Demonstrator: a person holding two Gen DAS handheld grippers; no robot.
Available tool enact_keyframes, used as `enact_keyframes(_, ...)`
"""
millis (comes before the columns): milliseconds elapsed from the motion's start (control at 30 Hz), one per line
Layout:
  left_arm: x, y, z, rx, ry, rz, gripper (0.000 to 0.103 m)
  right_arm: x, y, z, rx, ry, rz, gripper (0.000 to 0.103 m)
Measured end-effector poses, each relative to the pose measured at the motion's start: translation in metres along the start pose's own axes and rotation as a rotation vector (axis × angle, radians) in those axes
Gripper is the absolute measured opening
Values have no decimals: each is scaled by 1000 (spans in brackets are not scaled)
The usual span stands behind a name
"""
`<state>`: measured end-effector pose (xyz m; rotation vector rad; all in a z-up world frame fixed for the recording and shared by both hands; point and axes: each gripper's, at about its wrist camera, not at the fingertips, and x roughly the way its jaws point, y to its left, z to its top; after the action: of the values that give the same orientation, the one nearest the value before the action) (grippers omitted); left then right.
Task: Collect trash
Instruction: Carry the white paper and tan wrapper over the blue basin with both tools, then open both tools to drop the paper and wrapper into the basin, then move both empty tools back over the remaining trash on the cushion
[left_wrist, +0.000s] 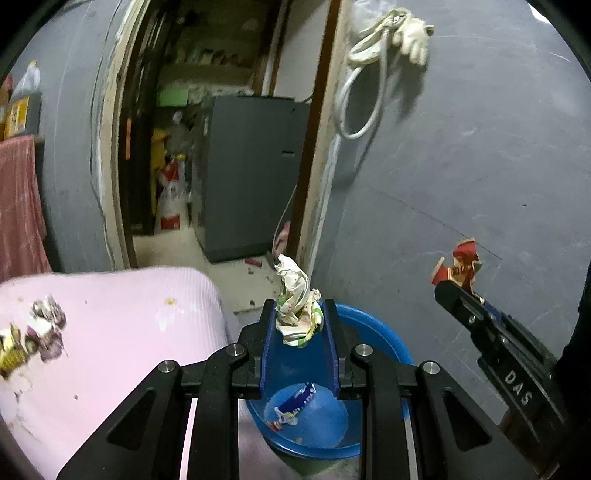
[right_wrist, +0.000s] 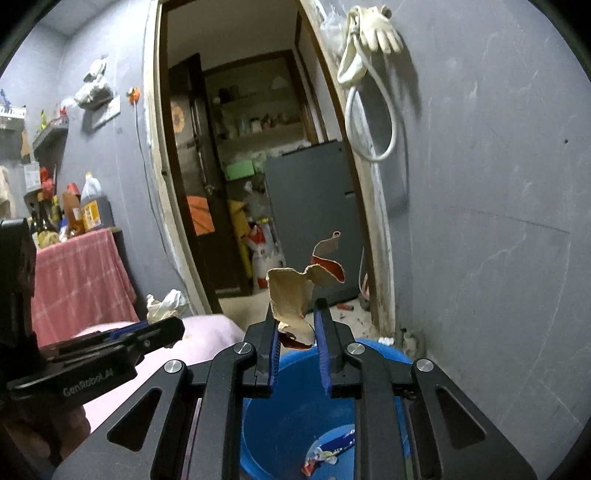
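Observation:
My left gripper (left_wrist: 300, 306) is shut on a crumpled white-and-green paper wad (left_wrist: 295, 295) and hangs over a blue bucket (left_wrist: 373, 325). A blue wrapper (left_wrist: 295, 400) lies on the bucket's bottom. At the right of the left wrist view, my right gripper (left_wrist: 447, 284) pinches a torn red-and-brown scrap (left_wrist: 460, 262). In the right wrist view that scrap (right_wrist: 288, 295) stands up between the pads of the right gripper (right_wrist: 295, 304), above the bucket (right_wrist: 373, 349). The left gripper (right_wrist: 177, 326) with its wad (right_wrist: 164, 304) shows at the left.
A pink cushion (left_wrist: 122, 332) left of the bucket carries more wrappers (left_wrist: 33, 332). A grey wall rises behind the bucket, with a white cable and glove (left_wrist: 391, 33) hung on it. A doorway shows a grey fridge (left_wrist: 251, 166). Bottles stand on a pink-clothed table (right_wrist: 81, 266).

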<state>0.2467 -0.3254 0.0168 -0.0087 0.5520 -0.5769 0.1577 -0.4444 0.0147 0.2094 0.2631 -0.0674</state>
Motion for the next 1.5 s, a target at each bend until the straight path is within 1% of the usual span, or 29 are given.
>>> enact_keyframes(200,20,14,-7,-57,81,-19,21,9,-2,-6,7,38,0,18)
enact_keyframes(333,30,22,-10,-81,114,-19,21,19,-3,-10,10,83,-2,18)
enact_keyframes(433,32,25,-12,-93,131,-23,25,23,-3,-12,3,102,-9,23)
enact_keyframes(467,33,26,-12,-97,138,-25,29,24,-3,-12,2,105,-11,29)
enact_keyframes(500,33,28,-13,-102,143,-27,31,25,-3,-13,5,107,-13,30)
enact_keyframes(567,34,30,-13,-117,142,-38,34,26,-4,-13,14,106,-24,30)
enact_keyframes(633,33,32,-13,-127,145,-48,35,24,-6,-11,31,97,-37,30)
enact_keyframes(700,31,33,-14,-126,146,-51,36,21,-9,-10,47,81,-44,33)
enact_keyframes(733,30,33,-13,-125,143,-50,38,19,-10,-9,54,72,-48,34)
enact_keyframes(833,23,38,-10,-131,116,-41,53,15,-12,-7,58,50,-60,43)
enact_keyframes(900,14,42,-8,-134,84,-32,53,10,-12,-5,64,30,-64,51)
enact_keyframes(933,10,43,-7,-132,73,-21,53,9,-13,-3,66,25,-62,52)
enact_keyframes(967,8,43,-6,-129,68,-13,54,8,-12,-1,67,17,-60,55)
enact_keyframes(1000,5,45,-4,-125,61,2,54,6,-10,1,63,8,-64,62)
enact_keyframes(1033,1,47,-3,-123,53,17,61,4,-8,3,56,-4,-67,67)
enact_keyframes(1067,-2,48,-2,-123,45,26,71,3,-6,5,51,-19,-68,74)
enact_keyframes(1167,-21,55,3,-128,-23,56,79,-3,1,11,48,-61,-46,77)
enact_keyframes(1200,-28,58,5,-124,-43,65,80,-4,4,13,47,-73,-41,80)
enact_keyframes(1300,-48,67,10,-110,-90,105,81,-8,13,18,39,-107,-19,86)
enact_keyframes(1333,-53,70,11,-108,-102,114,83,-8,17,19,35,-112,-15,88)
enact_keyframes(1367,-62,74,12,-105,-121,131,92,-9,22,22,27,-123,-7,92)
enact_keyframes(1400,-70,77,10,-106,-138,146,95,-10,27,23,19,-131,2,101)
enact_keyframes(1433,-82,81,8,-113,-173,164,98,-11,31,24,12,-137,9,103)
enact_keyframes(1500,-99,88,6,-120,-216,167,98,-13,42,26,0,-153,28,103)
